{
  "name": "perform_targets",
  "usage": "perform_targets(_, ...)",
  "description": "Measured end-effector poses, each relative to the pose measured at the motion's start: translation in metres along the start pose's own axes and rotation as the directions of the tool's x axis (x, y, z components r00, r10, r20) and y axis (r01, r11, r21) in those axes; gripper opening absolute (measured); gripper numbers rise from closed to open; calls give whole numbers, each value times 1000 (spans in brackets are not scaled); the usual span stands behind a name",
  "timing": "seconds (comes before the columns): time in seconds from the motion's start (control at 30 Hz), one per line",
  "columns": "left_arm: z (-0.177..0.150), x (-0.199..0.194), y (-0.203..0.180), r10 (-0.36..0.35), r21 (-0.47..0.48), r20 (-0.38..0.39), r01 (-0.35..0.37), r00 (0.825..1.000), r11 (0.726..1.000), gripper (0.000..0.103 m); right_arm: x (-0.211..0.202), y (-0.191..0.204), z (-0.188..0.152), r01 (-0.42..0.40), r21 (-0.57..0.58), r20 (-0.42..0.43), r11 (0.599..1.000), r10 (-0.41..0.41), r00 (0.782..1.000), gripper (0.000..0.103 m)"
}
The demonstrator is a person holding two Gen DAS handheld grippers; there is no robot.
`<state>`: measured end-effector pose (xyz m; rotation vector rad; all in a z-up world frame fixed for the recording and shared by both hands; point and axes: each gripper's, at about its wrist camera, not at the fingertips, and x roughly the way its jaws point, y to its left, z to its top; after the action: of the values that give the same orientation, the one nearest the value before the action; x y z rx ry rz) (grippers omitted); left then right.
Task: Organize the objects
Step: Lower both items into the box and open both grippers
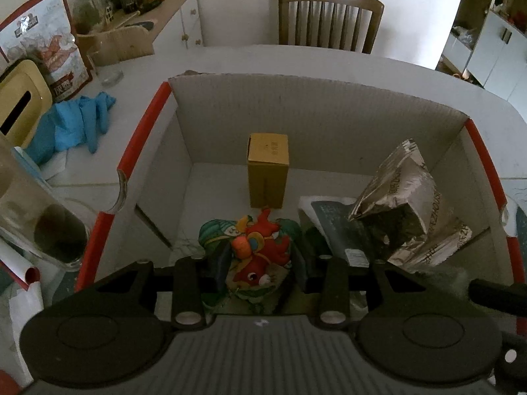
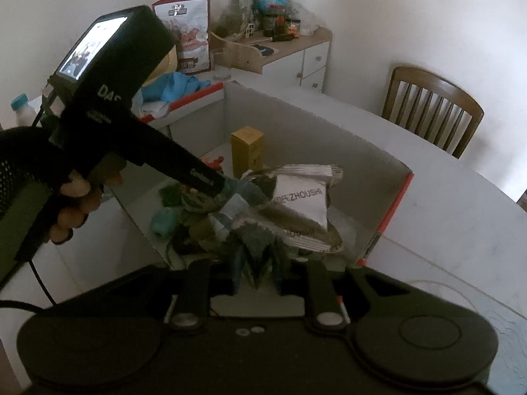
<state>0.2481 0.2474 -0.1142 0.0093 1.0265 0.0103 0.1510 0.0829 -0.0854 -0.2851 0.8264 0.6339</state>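
Observation:
A white cardboard box (image 1: 313,105) with red-edged flaps stands open on the table. Inside are a small yellow carton (image 1: 267,171) standing upright, a crumpled silver foil bag (image 1: 405,204) at the right and a dark flat packet (image 1: 336,227). My left gripper (image 1: 260,260) is shut on a red and green plush toy (image 1: 260,247) low inside the box. In the right wrist view my right gripper (image 2: 257,270) is shut on a dark blue-green fabric item (image 2: 257,247) above the box, next to the foil bag (image 2: 303,204). The left gripper's body (image 2: 108,75) crosses that view.
Blue gloves (image 1: 79,121), a snack bag (image 1: 42,49), a yellow container (image 1: 19,105) and a glass (image 1: 39,217) lie left of the box. A wooden chair (image 1: 329,16) stands behind the table. A cabinet (image 2: 286,56) with jars is at the back.

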Motion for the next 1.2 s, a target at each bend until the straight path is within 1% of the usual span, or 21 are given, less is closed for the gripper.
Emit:
perform_targets(0.17, -1, 1, -1, 1, 5, 3, -1, 1000, 1000, 40, -5, -2, 1, -29, 16, 3, 999, 29, 1000, 25)
perform_targets(0.23, -2, -1, -1, -7, 5, 7, 7, 1000, 1000, 40, -7, -3, 2, -32, 15, 12, 999, 32, 999, 32)
perform_targets(0.27, -3, -2, -1, -12, 4, 8, 12, 1000, 1000, 41, -8, -3, 2, -34, 18, 16, 999, 34, 999, 34)
perform_targets(0.3, -3, -3, -1, -12, 4, 10, 12, 1000, 1000, 43, -10, -3, 2, -37, 22, 21, 999, 37, 999, 36)
perform_targets(0.37, -5, -6, -1, -7, 5, 21, 7, 1000, 1000, 54, -13, -3, 3, -39, 26, 26, 999, 38, 999, 37)
perform_targets(0.43, -7, -10, -1, -8, -1, 35, 8, 999, 1000, 58, -16, -4, 3, -38, 34, 33, 999, 37, 999, 39)
perform_targets(0.7, -15, -39, -2, -36, -6, 89, 37, 995, 999, 59, -32, -9, 4, -32, 85, 74, 996, 26, 997, 47)
perform_targets(0.77, -18, -50, -4, -36, -5, 118, 37, 992, 999, 61, -37, -11, 5, -34, 101, 87, 994, 25, 996, 50)
perform_targets(0.8, -19, -56, -4, -39, -4, 131, 40, 991, 999, 63, -40, -12, 5, -32, 110, 95, 993, 22, 995, 52)
perform_targets(0.83, -20, -62, -5, -42, -4, 147, 43, 988, 999, 68, -43, -13, 5, -32, 117, 103, 993, 20, 994, 55)
perform_targets(0.87, -22, -69, -6, -42, -4, 165, 44, 985, 999, 70, -46, -14, 5, -34, 123, 112, 992, 20, 994, 56)
perform_targets(0.93, -25, -82, -8, -42, 2, 195, 43, 980, 999, 70, -52, -14, 5, -39, 134, 131, 990, 22, 991, 62)
perform_targets(1.03, -28, -99, -11, -45, 0, 236, 46, 971, 999, 73, -61, -14, 3, -46, 148, 155, 988, 22, 988, 67)
perform_targets(1.2, -33, -120, -11, -53, -15, 280, 60, 959, 998, 73, -75, -17, 1, -47, 179, 186, 983, 13, 982, 76)
